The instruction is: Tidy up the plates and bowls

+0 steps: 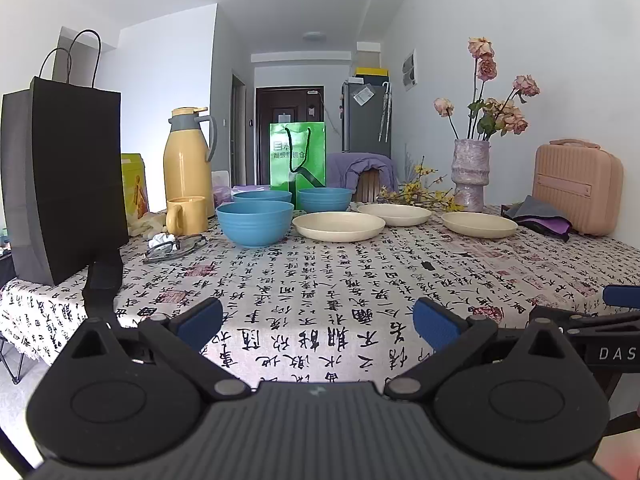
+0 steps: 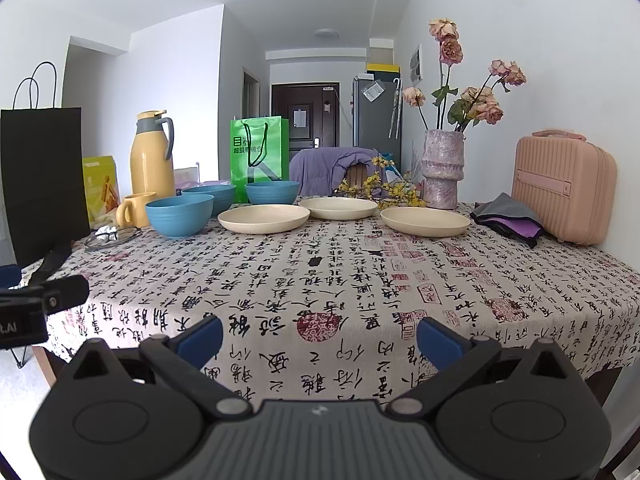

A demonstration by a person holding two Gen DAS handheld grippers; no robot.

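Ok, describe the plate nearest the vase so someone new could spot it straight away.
Find the purple vase of dried roses at the back right of the table. Just in front of it lies a cream plate. It sits apart from the other two plates, nearest the folded grey-and-purple cloth.

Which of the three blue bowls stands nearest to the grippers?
The front blue bowl, next to the yellow mug. It stands closer to the table's near edge than the other two bowls, which sit behind it toward the green bag.
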